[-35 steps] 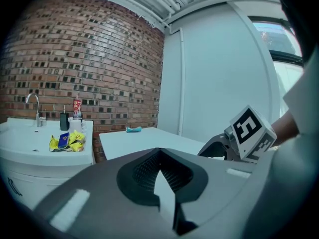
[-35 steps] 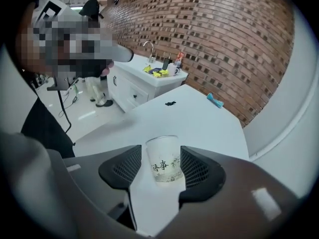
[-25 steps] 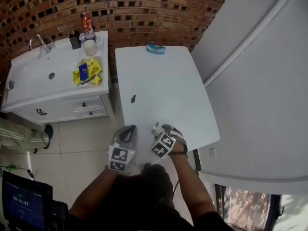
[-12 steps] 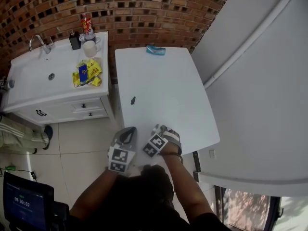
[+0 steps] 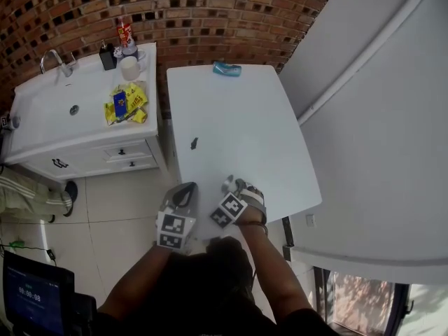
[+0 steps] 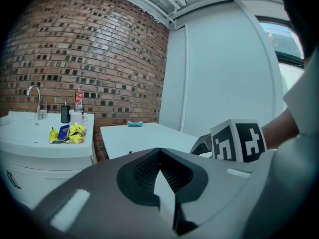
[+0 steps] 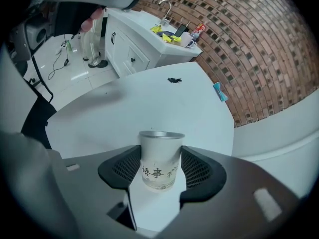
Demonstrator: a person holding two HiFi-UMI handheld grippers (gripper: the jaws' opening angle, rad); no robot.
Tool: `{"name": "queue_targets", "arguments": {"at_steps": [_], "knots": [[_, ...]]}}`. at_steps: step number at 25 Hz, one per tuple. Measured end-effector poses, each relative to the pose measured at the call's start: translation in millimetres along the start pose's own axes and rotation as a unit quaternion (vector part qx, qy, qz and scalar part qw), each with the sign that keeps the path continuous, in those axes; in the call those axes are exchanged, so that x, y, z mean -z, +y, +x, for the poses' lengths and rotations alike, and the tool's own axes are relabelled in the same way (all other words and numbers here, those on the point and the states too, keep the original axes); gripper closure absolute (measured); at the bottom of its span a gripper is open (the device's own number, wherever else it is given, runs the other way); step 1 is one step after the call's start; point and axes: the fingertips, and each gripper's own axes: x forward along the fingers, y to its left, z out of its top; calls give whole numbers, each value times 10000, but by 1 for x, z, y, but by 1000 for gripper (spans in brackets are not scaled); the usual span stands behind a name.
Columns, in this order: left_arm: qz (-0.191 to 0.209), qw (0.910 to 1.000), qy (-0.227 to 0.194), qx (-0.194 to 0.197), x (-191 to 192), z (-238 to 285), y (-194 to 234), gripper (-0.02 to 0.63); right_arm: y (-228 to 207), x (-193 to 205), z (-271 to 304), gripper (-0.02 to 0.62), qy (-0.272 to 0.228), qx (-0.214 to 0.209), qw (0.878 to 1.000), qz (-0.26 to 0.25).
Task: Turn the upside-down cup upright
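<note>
small white frosted cup (image 7: 159,168) with grey rim and black writing seen in middle of right gripper view. in head view it is found at lower middle, by bottom edge of white table (image 5: 231,117). cup hugged by right gripper (image 7: 160,152): jaws just been closing, pads touching both sides. left gripper (image 6: 159,151) pinched together, nothing inside, just to left in head view.

worries:
- cup smooth, wider at one end: could be slid out when turned.
- table edge close: cup could be dropped on tiled floor (image 5: 119,201) and broken.
- left gripper could be bumped.
</note>
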Motion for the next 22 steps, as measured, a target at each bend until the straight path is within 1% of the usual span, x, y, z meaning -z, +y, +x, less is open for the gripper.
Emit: {"name": "queue_targets", "arguments": {"at_steps": [4, 8, 10, 13, 16, 18, 20, 22], "knots": [[11, 10000, 17, -21, 3, -1, 1, 611, -7, -4, -12, 325, -373, 41, 9983, 448], [43, 10000, 32, -45, 5, -2, 3, 611, -12, -7, -21, 327, -762, 72, 9929, 908], [67, 9999, 50, -56, 6, -2, 4, 611, -16, -11, -28, 327, -1063, 153, 9873, 1173], [112, 9998, 84, -115, 7, -2, 4, 611, -21, -12, -37, 328, -1470, 291, 9751, 1634], [130, 9998, 122, -124, 8, 1, 2, 611, -26, -7, -43, 328, -1829, 325, 9577, 2196], [123, 9998, 144, -98, 9, 1, 1, 611, -28, -2, -45, 328, -2062, 326, 9421, 2622], [135, 9998, 161, -60, 10, 2, -2, 611, -30, 1, -46, 328, -2382, 313, 9203, 3087], [174, 9997, 168, -16, 10, 3, -6, 611, -31, 2, -48, 328, -2751, 293, 8948, 3505]]}}
